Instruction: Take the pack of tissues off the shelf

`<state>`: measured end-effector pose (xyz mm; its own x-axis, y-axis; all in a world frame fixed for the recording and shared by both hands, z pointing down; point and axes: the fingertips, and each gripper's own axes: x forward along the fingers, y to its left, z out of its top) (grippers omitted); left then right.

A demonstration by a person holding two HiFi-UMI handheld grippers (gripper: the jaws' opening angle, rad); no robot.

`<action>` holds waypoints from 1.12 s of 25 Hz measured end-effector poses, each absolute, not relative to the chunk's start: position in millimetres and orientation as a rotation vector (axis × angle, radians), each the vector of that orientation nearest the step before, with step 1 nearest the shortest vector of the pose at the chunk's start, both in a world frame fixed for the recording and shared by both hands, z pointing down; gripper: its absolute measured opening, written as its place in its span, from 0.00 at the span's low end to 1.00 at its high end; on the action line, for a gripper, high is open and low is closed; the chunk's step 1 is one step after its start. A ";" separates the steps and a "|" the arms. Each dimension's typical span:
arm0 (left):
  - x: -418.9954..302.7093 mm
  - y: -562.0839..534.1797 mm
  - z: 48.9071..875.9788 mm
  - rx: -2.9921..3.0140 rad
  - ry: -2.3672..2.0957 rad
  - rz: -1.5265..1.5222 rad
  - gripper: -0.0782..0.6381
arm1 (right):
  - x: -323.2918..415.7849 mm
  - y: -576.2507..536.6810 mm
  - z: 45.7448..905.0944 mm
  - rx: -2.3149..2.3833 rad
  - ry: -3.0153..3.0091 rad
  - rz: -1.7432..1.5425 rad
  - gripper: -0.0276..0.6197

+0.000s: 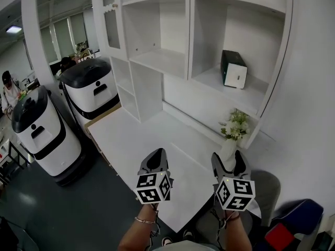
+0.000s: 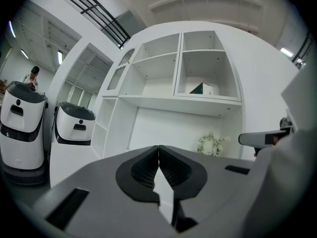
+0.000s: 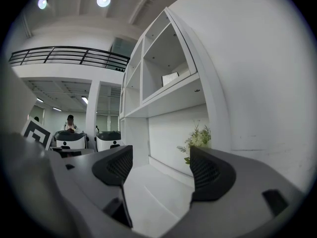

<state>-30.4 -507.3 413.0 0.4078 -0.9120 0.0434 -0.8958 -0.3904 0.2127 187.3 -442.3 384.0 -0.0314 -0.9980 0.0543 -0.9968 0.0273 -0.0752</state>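
Note:
The pack of tissues [image 1: 233, 69], dark green with a white end face, stands in the right-hand shelf compartment [image 1: 246, 95]; it also shows in the left gripper view as the pack of tissues [image 2: 203, 89] and, as a pale box edge, in the right gripper view [image 3: 170, 78]. Both grippers hang low over the white table, far below the shelf. My left gripper [image 1: 155, 160] is shut, its pads [image 2: 148, 167] meeting with nothing between them. My right gripper [image 1: 229, 161] is open and empty, with wide space between its fingers [image 3: 116, 166].
A vase of white flowers [image 1: 234, 127] stands on the table [image 1: 136, 140] under the shelf, just ahead of the right gripper. Two white-and-black robot units [image 1: 44, 132] stand on the floor to the left. A person [image 1: 9, 90] is at far left. Other shelf compartments [image 1: 162, 61] are bare.

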 end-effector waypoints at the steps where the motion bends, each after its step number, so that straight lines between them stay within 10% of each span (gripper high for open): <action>1: -31.4 -509.1 411.7 2.463 -1.603 -0.117 0.13 | 186.1 -443.6 382.3 -2.178 2.243 -0.138 0.60; 28: -41.6 -556.6 309.3 2.634 -1.641 -0.197 0.13 | 141.8 -484.1 251.8 -2.089 2.208 0.202 0.60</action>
